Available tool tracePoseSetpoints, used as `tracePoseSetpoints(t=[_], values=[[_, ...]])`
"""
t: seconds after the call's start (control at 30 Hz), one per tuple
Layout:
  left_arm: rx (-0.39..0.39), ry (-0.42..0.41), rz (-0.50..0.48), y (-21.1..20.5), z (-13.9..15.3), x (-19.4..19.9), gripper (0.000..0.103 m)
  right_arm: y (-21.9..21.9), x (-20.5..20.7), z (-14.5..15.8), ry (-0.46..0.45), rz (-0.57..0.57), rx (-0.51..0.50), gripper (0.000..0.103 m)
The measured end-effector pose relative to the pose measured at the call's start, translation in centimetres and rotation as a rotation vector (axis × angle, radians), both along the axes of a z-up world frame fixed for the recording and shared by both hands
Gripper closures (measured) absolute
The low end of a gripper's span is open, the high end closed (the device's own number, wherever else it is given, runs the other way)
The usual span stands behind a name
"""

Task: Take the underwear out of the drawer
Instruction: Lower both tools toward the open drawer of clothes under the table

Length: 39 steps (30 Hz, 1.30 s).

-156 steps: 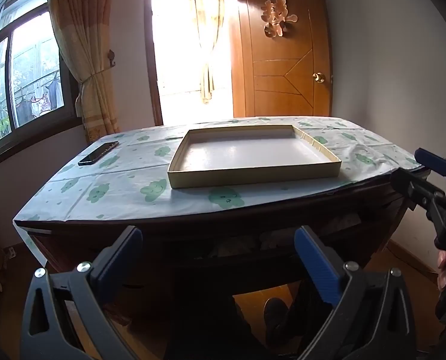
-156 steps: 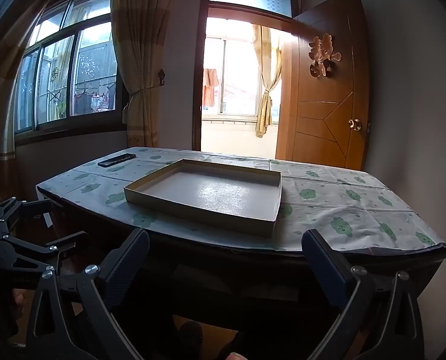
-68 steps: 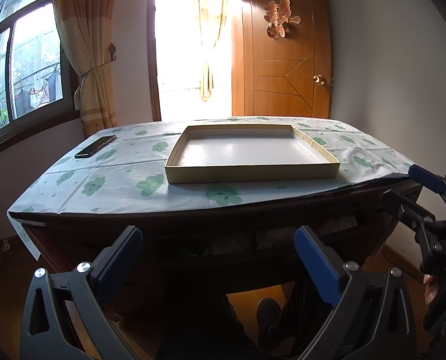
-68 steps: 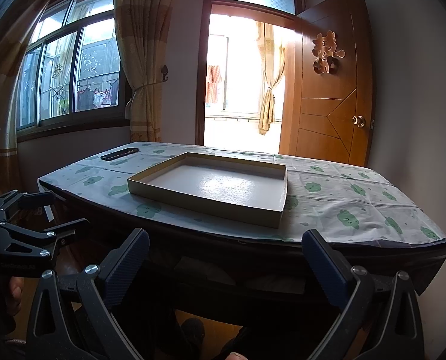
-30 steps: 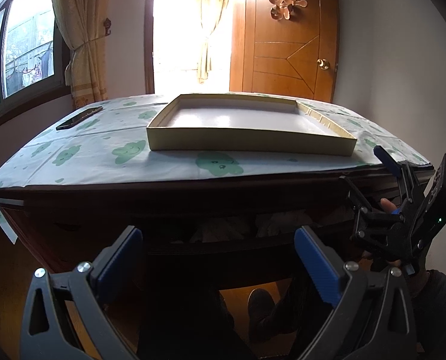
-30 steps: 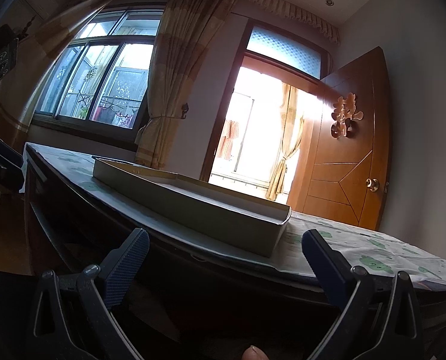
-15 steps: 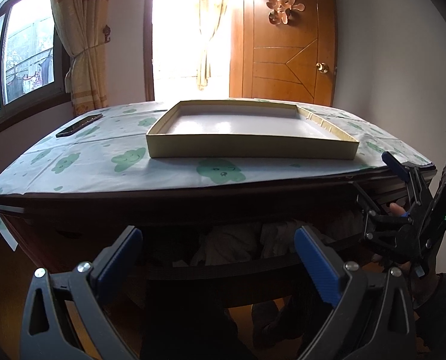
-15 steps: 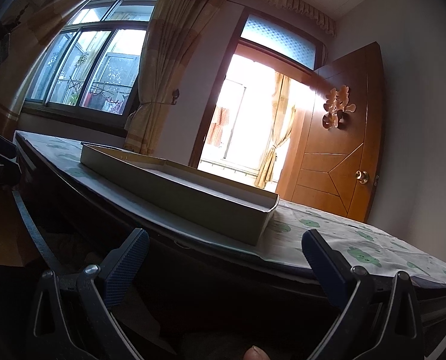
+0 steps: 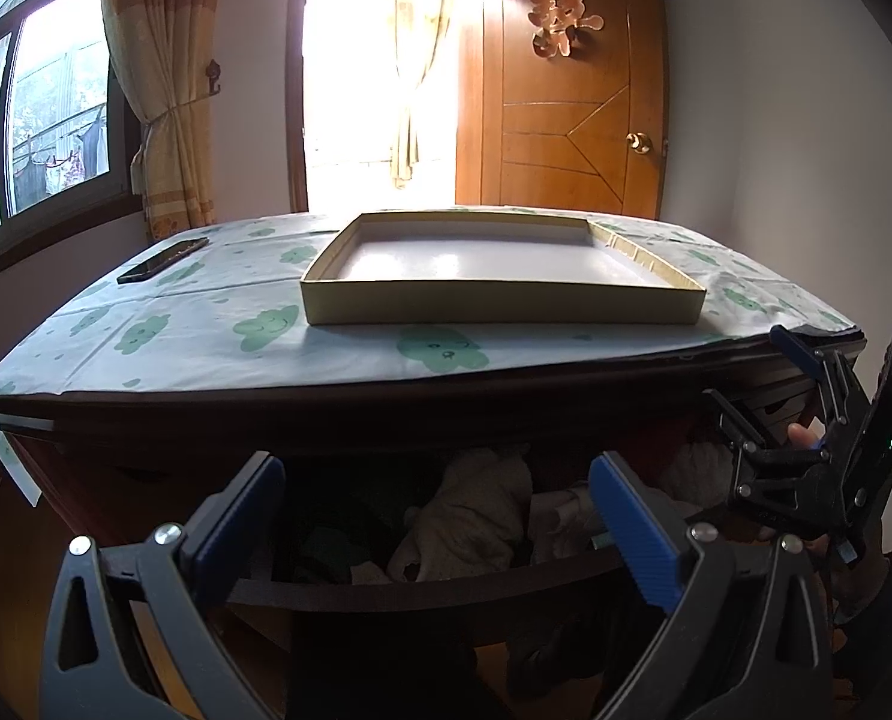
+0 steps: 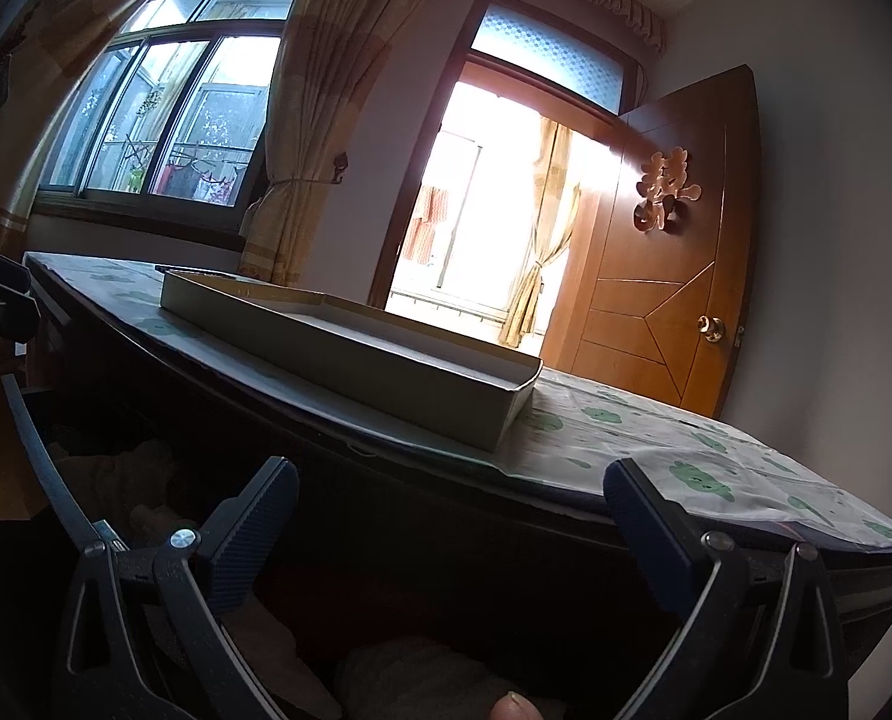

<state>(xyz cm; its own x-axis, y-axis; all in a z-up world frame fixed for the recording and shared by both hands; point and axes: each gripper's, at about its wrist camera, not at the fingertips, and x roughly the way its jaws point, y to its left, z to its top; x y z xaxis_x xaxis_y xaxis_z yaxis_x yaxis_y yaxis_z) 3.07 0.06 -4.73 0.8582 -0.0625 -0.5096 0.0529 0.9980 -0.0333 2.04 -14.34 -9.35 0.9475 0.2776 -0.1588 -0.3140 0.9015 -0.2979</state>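
The dark wooden drawer (image 9: 422, 585) under the tabletop stands pulled out toward me. Pale crumpled underwear (image 9: 475, 519) lies inside among other dim cloth, and shows faintly in the right wrist view (image 10: 116, 474). My left gripper (image 9: 440, 507) is open, just in front of the drawer above the cloth. My right gripper (image 10: 446, 510) is open, low at the drawer's right end; it also shows in the left wrist view (image 9: 769, 402). Neither holds anything.
A shallow cardboard tray (image 9: 499, 267) lies on the table's green-patterned cloth (image 9: 206, 324), also in the right wrist view (image 10: 350, 342). A dark remote (image 9: 162, 260) lies at the far left. A wooden door (image 9: 571, 96) and bright doorway stand behind.
The drawer has slid further out toward me, uncovering more of the cloth inside. The right gripper has dropped low by the drawer's right end. Both stay open.
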Motion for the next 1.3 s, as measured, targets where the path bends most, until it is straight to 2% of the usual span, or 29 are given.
tracePoseSetpoints(t=[0.6,1.13,1.3], values=[[-0.005,-0.008,-0.011,0.2,0.5,-0.8,0.0,-0.1,-1.7,0.3,0.108,-0.015,-0.016,0.0],[-0.003,-0.006,-0.016,0.7,1.0,-1.5,0.0,0.7,-2.9,0.3,0.179,-0.029,-0.08,0.0],[0.002,0.003,-0.026,0.7,1.0,-1.6,0.0,0.4,-3.1,0.5,0.216,-0.025,-0.064,0.0]])
